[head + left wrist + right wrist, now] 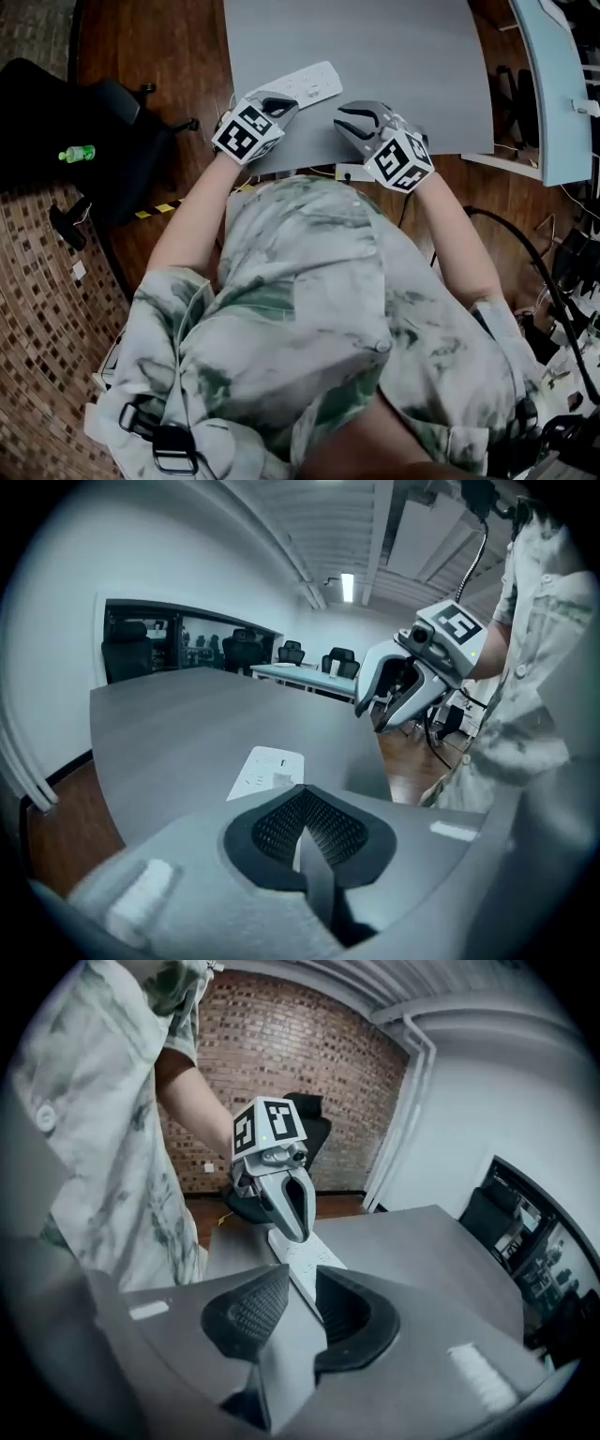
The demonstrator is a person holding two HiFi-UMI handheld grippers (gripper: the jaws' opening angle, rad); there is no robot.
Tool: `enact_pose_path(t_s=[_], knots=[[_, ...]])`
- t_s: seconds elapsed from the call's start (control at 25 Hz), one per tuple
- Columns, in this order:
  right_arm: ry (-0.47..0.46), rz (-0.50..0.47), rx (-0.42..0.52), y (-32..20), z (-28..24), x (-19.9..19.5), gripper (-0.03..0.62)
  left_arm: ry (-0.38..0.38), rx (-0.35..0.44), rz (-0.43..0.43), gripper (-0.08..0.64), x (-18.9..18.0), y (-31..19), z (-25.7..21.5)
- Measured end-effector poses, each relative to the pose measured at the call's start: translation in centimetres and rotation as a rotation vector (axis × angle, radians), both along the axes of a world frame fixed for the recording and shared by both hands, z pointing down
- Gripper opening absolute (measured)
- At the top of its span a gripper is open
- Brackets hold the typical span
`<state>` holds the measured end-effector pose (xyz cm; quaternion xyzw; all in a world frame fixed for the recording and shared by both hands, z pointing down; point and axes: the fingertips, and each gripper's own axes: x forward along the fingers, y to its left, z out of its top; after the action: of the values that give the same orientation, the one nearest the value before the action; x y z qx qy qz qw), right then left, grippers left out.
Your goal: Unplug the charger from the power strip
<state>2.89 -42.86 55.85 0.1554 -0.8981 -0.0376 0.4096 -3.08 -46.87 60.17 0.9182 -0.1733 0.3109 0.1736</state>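
Observation:
A white power strip [310, 84] lies on the grey table [375, 47], just beyond both grippers. In the left gripper view the power strip [267, 771] carries a small pale block [282, 780] on its near end; I cannot tell whether that is the charger. My left gripper [281, 101] hovers at the strip's near end, its jaws [302, 794] pressed together with nothing between them. My right gripper [354, 120] hangs to the right of the strip, open and empty [302, 1283]; the power strip [305, 1260] shows through its gap, apart from the pads.
The table's near edge [309, 161] runs right under the grippers, against the person's body. A black office chair [103, 122] and a green bottle [77, 153] are on the left. A pale blue desk [553, 84] and floor cables [525, 244] are on the right.

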Motion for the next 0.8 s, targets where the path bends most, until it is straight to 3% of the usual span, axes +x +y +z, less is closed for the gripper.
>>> enact_pose_path(t_s=[0.28,0.44,0.6,0.8], knots=[[0.250,-0.234,-0.021,-4.7,4.6,-2.4,0.133,-0.057,-0.051,0.078,0.000,1.9,-1.7,3.8],[0.376,-0.357,-0.105,-5.5,7.3,-2.9,0.137,-0.059,-0.044,0.112,0.000,2.6,-1.5,5.2],[0.470,-0.454,-0.169,-5.3,9.5,-2.9,0.129,-0.156,-0.024,0.147,0.002,2.7,-1.2,6.4],[0.549,-0.537,-0.190,-4.7,10.1,-3.0,0.112,-0.161,-0.023,0.162,-0.002,2.9,-0.9,6.2]])
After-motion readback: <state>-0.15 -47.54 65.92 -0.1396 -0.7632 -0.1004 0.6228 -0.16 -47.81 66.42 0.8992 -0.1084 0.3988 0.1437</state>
